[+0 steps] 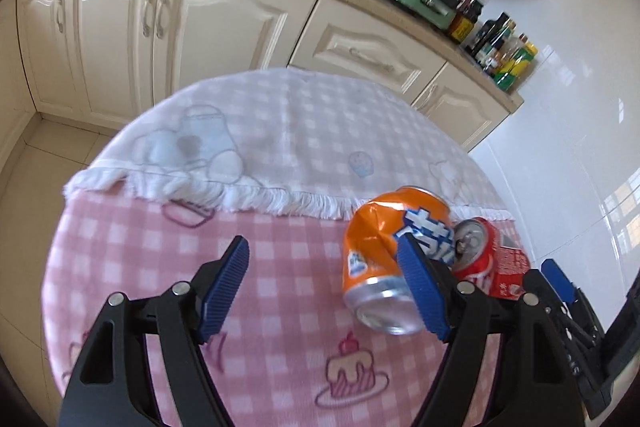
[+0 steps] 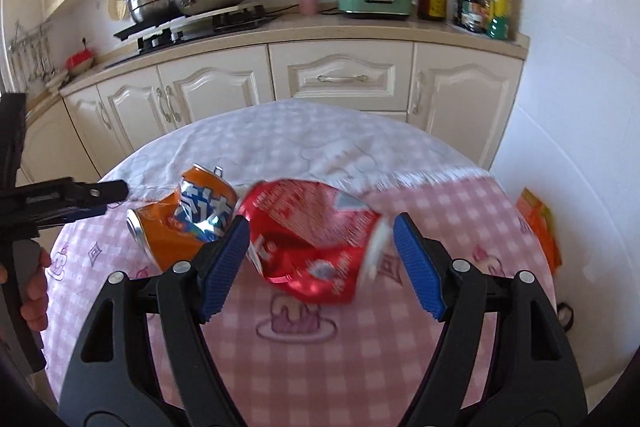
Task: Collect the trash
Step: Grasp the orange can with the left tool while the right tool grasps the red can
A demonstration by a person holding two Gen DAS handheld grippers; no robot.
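A crushed orange soda can lies on its side on the pink checked tablecloth. A crushed red soda can lies touching it on the right. My left gripper is open with only cloth in its gap; its right finger stands in front of the orange can. In the right wrist view the red can lies blurred between the fingers of my open right gripper, close to both pads but not pinched. The orange can lies to its left, with the left gripper beside it.
A white checked cloth covers the round table's far half. Cream kitchen cabinets with a stove, pots and bottles stand behind. An orange packet lies past the table's right edge. A hand holds the left gripper's handle.
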